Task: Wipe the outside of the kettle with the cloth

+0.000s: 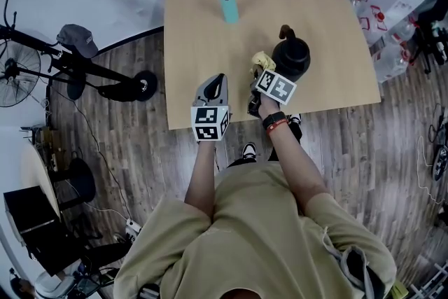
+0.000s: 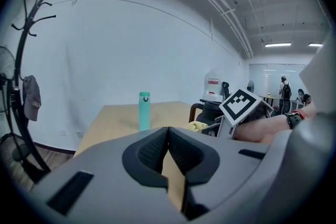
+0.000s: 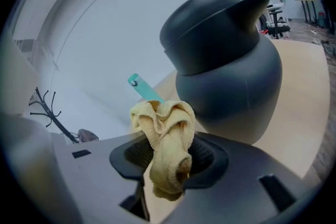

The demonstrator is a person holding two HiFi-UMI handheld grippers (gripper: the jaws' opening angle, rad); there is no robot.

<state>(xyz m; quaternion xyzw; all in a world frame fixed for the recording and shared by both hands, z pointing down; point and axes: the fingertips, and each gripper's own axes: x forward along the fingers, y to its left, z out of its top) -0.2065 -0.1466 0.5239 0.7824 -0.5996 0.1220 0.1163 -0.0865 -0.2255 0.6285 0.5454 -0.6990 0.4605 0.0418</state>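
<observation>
A black kettle (image 1: pixel 292 54) (image 3: pixel 226 65) with a brown handle stands on the wooden table (image 1: pixel 210 31), toward its near right part. My right gripper (image 1: pixel 262 68) (image 3: pixel 167 157) is shut on a bunched yellow cloth (image 3: pixel 165 144) (image 1: pixel 262 61), held just left of the kettle's side; whether cloth and kettle touch I cannot tell. My left gripper (image 1: pixel 218 80) (image 2: pixel 168 149) hovers over the table's near edge, shut with nothing between its jaws. In the left gripper view the kettle (image 2: pixel 210 107) is partly hidden behind the right gripper's marker cube.
A teal bottle (image 1: pixel 227 2) (image 2: pixel 144 110) (image 3: pixel 142 87) stands upright at the far middle of the table. A coat stand with a cap (image 1: pixel 77 38) and a fan (image 1: pixel 17 73) are on the floor to the left; boxes and bottles (image 1: pixel 392 3) lie to the right.
</observation>
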